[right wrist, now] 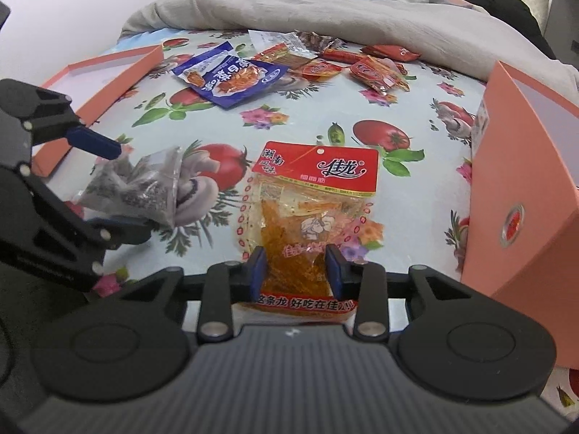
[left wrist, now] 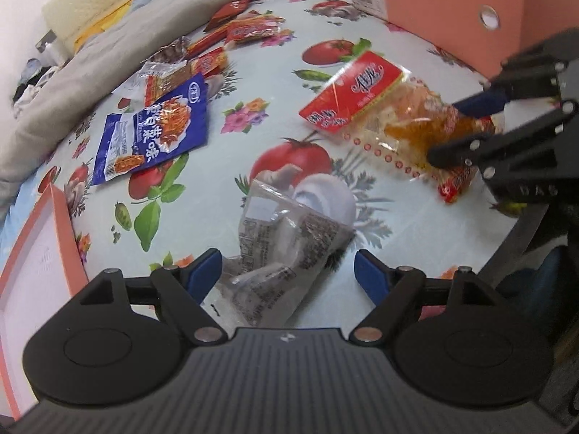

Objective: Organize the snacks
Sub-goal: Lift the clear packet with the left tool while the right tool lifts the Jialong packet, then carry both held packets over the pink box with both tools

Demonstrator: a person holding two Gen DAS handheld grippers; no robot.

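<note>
A clear grey snack packet [left wrist: 286, 249] lies on the flowered tablecloth between the fingers of my open left gripper [left wrist: 287, 271], which do not press it; the packet also shows in the right wrist view [right wrist: 141, 188]. A red-topped packet of orange snack [right wrist: 311, 202] lies in front of my right gripper [right wrist: 298, 271], whose blue pads sit on both sides of its lower end, closed onto it. That packet also shows in the left wrist view [left wrist: 383, 108], with the right gripper [left wrist: 445, 130] on its near end. A blue packet [left wrist: 155, 130] and several small red packets [left wrist: 246, 30] lie farther back.
An orange box [left wrist: 445, 3] stands at the right, also seen in the right wrist view [right wrist: 521, 195]. A shallow orange lid or tray [right wrist: 105, 83] lies at the left. A grey blanket [right wrist: 325, 14] runs along the far edge of the cloth.
</note>
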